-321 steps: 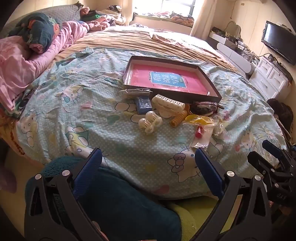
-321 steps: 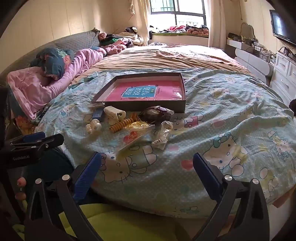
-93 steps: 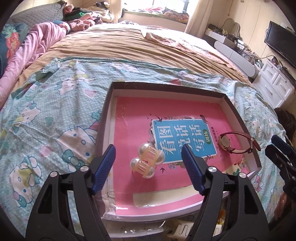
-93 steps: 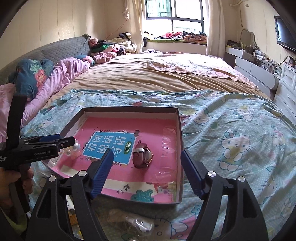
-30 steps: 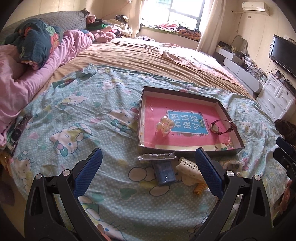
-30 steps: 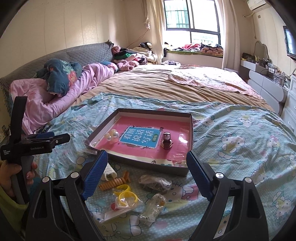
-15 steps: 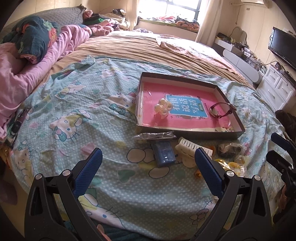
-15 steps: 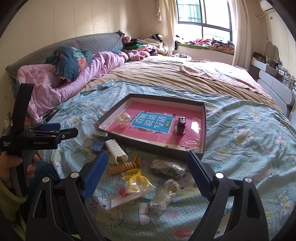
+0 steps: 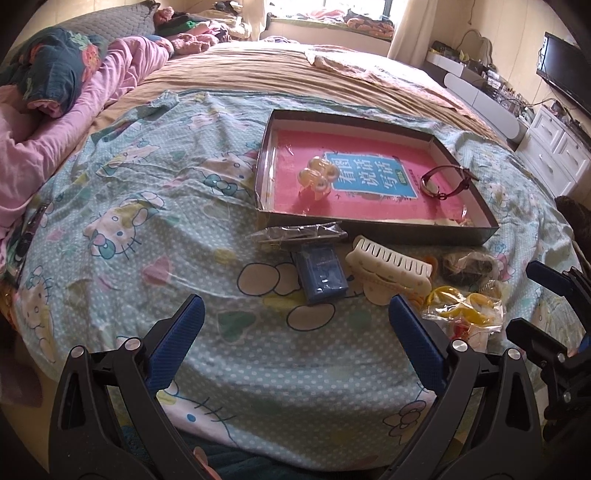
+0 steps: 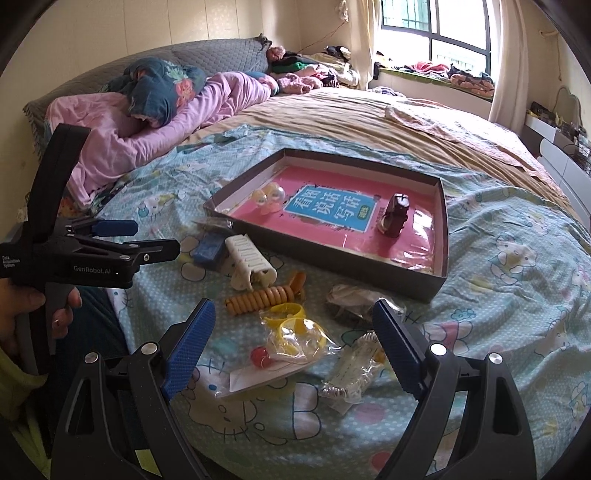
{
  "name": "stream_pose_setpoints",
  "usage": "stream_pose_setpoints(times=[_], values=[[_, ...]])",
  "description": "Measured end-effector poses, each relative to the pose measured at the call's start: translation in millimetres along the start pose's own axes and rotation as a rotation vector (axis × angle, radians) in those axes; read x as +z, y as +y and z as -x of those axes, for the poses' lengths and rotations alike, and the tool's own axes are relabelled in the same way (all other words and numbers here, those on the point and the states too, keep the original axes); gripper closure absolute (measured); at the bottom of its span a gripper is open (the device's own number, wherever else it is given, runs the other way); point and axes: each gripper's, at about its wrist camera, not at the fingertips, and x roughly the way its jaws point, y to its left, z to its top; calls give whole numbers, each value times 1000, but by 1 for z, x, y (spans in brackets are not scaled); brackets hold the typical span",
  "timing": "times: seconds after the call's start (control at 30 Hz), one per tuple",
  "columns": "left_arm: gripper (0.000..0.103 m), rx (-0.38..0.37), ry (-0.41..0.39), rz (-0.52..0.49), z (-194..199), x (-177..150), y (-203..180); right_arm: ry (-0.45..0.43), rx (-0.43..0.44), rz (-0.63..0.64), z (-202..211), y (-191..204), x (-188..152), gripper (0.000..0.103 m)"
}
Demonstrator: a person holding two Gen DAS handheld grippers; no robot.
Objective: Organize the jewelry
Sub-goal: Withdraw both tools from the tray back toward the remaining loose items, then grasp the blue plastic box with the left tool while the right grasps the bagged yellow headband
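Note:
A shallow dark box with a pink book lining lies on the bed; it also shows in the right wrist view. In it lie a pearl hair clip and a maroon watch. In front of the box lie a white claw clip, a blue case, an orange spiral tie, bagged yellow bangles and other small bags. My left gripper and my right gripper are both open and empty, near the bed's front edge.
The bed has a Hello Kitty sheet and a tan blanket behind it. Pink bedding is piled at the left. White drawers and a TV stand at the right. A window is at the back.
Both grippers have pulled back from the box toward the bed's front edge. The clip and watch stay in the box. Both grippers remain open.

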Motion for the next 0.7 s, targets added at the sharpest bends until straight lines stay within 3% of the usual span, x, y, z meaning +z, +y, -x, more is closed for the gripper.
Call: stream_pose_setpoints(times=[0.33,0.63,0.7], values=[[22,-1,53,-10,-23,-2,-9,65,16,22,-30,0,-6,18],[24,-13,73,14,-32,-2,-8,139,22,58,-67,-2,-6,35],[24,-20,77,25,-36,-1,-7,151,33,60,-72,-3,-6,43]])
